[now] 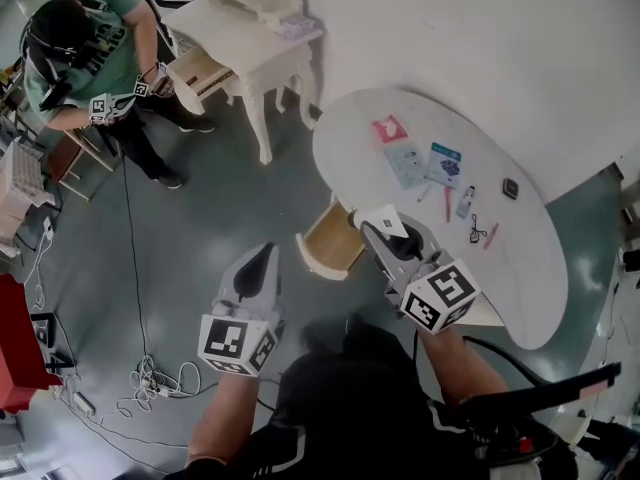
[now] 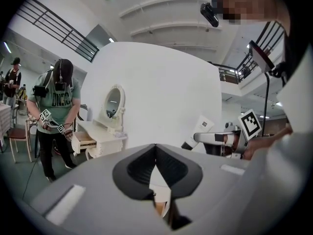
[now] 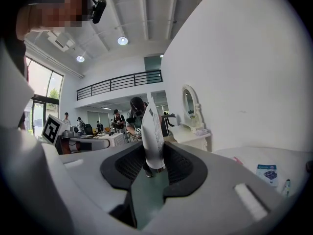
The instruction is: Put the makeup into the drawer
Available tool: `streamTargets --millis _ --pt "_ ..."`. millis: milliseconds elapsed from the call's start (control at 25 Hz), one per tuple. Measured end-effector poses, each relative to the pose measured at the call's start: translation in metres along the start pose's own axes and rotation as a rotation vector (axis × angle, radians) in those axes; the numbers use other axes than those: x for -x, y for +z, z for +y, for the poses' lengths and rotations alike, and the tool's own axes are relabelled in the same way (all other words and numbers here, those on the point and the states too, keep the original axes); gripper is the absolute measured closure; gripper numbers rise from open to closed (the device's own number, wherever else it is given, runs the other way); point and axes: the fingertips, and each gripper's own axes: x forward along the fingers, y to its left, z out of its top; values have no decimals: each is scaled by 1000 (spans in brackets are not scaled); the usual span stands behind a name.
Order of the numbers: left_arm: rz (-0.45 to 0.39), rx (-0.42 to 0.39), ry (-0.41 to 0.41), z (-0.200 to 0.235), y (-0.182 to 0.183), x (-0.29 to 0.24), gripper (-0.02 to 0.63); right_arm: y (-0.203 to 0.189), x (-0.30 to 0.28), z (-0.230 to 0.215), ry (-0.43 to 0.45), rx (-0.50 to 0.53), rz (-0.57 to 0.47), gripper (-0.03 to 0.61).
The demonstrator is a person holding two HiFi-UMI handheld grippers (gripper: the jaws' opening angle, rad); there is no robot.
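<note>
My right gripper [image 1: 388, 236] is shut on a white makeup tube [image 1: 380, 218], held over the near-left edge of the round white table [image 1: 520, 258]. In the right gripper view the tube [image 3: 153, 136] stands upright between the jaws of that gripper [image 3: 154, 168]. Just left of it and lower, a wooden drawer [image 1: 330, 240] stands pulled out from under the table. My left gripper [image 1: 264, 253] hovers over the floor left of the drawer, its jaws [image 2: 155, 148] together and empty. More makeup lies on the table: a red packet [image 1: 389, 129], two blue-white packets [image 1: 446, 163] and a small bottle [image 1: 466, 201].
Another person [image 1: 90, 58] with grippers stands at a white dressing table [image 1: 255, 53] at the back left, whose drawer [image 1: 195, 71] is open. Cables [image 1: 150, 378] lie on the floor at the near left. A white curved wall stands behind the table.
</note>
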Motion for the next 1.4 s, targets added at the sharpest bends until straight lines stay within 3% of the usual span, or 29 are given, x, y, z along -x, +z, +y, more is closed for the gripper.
streamTargets --millis 280,640,920,1400 --pt "26 0 -6 10 1 -40 615 -14 -27 -28 15 -5 36 457" --pt "39 -62 -13 9 5 -103 615 -16 -56 -69 82 1 47 457" --pt "72 -36 23 33 -11 -121 615 -32 -84 -74 111 3 93 457" --pt "186 53 -1 69 -100 -140 615 -129 -134 -77 105 12 261 457"
